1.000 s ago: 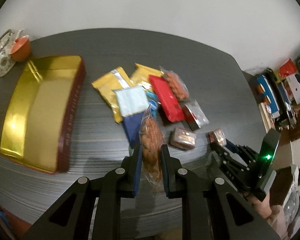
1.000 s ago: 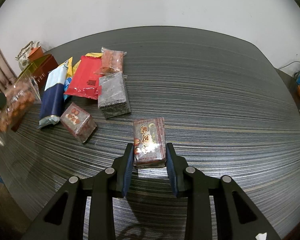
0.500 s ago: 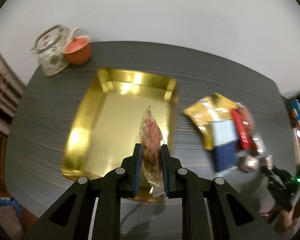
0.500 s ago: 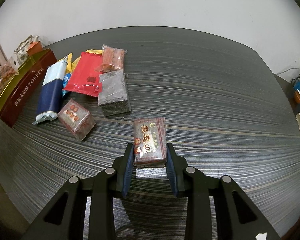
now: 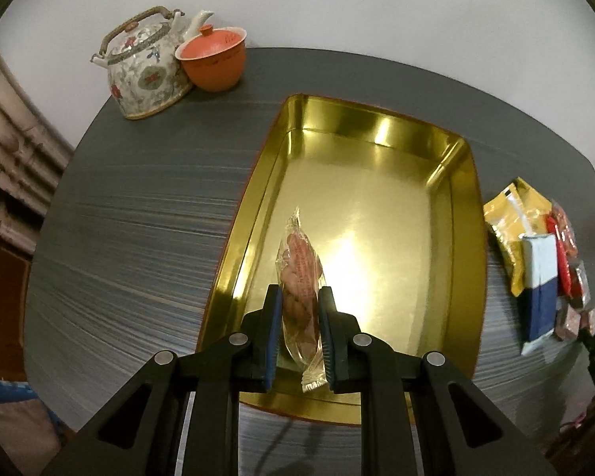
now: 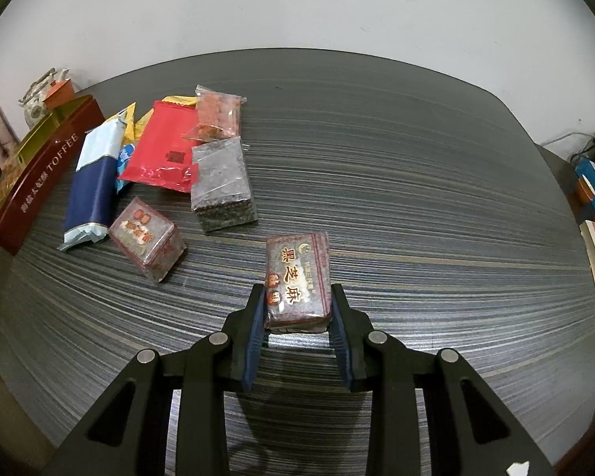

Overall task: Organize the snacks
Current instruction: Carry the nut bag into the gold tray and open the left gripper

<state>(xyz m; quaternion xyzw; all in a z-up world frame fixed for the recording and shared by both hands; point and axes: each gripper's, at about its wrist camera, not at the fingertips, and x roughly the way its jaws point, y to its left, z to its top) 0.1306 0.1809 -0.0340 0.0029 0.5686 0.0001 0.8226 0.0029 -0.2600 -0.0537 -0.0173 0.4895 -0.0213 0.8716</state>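
On the dark, streaky-grained worktop, at about ten o'clock in the left wrist view, stands a round porcelain teapot with a floral pattern and a wrapped bail handle; touching it on the right is an orange clay lidded cup. At the centre lies the toffee tin, a rectangular tray with rounded corners, mirror-bright gold inside; its floor shows bare metal and nothing lies on it. The left tongs are clamped tight on a clear crinkly packet of nuts, slim and upright, hanging above the near-left part of the tin; whether its lower end touches the floor cannot be told. At three o'clock, beside the tin, lie flat foil packets: a yellow pouch and a white-and-navy bar.

In the right wrist view the tin's outer wall, glossy maroon with gold lettering, sits at nine o'clock. Right of it come the navy bar, a flat red foil packet, a clear bag of orange pieces, a dark block in clear film and a small brown-wrapped brick. At six o'clock the right tongs are closed on a black sesame candy block, a glossy brown rectangular brick resting on the worktop, its sides pressed by both pads.
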